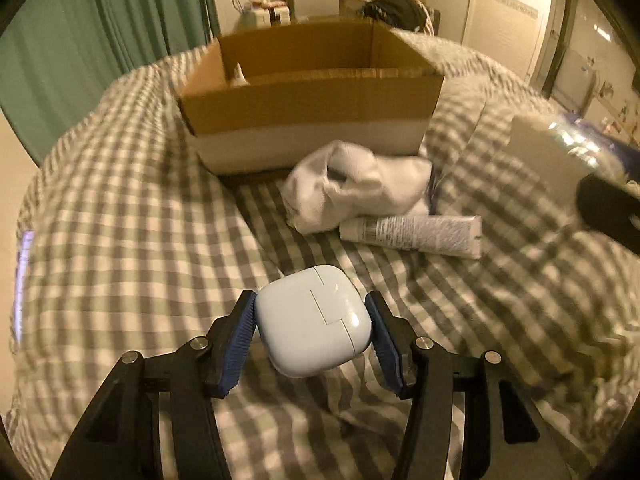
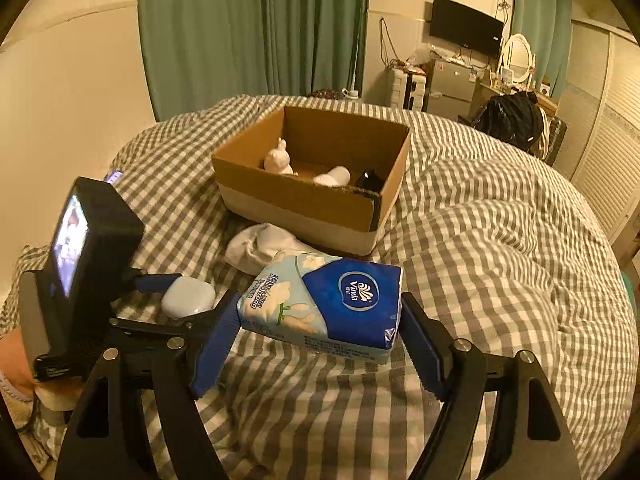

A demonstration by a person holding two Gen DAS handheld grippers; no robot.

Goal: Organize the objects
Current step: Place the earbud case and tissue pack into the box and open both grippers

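My left gripper [image 1: 311,314] is shut on a pale blue rounded case [image 1: 312,320], held just above the checked bedspread. The same case [image 2: 188,296] shows in the right wrist view, clamped by the left gripper [image 2: 192,300]. My right gripper [image 2: 320,320] is shut on a blue and white tissue pack [image 2: 328,306], lifted over the bed; that pack [image 1: 560,148] appears blurred at the right edge of the left wrist view. Ahead stands an open cardboard box [image 1: 312,120] [image 2: 304,200] holding a white figurine [image 2: 278,158], a white bottle [image 2: 332,176] and a dark object [image 2: 370,180].
White socks [image 1: 352,188] [image 2: 260,244] lie in front of the box, with a white tube [image 1: 412,236] beside them. The checked duvet [image 2: 500,260] bulges in soft folds. Green curtains, a fridge and a black bag [image 2: 512,118] stand beyond the bed.
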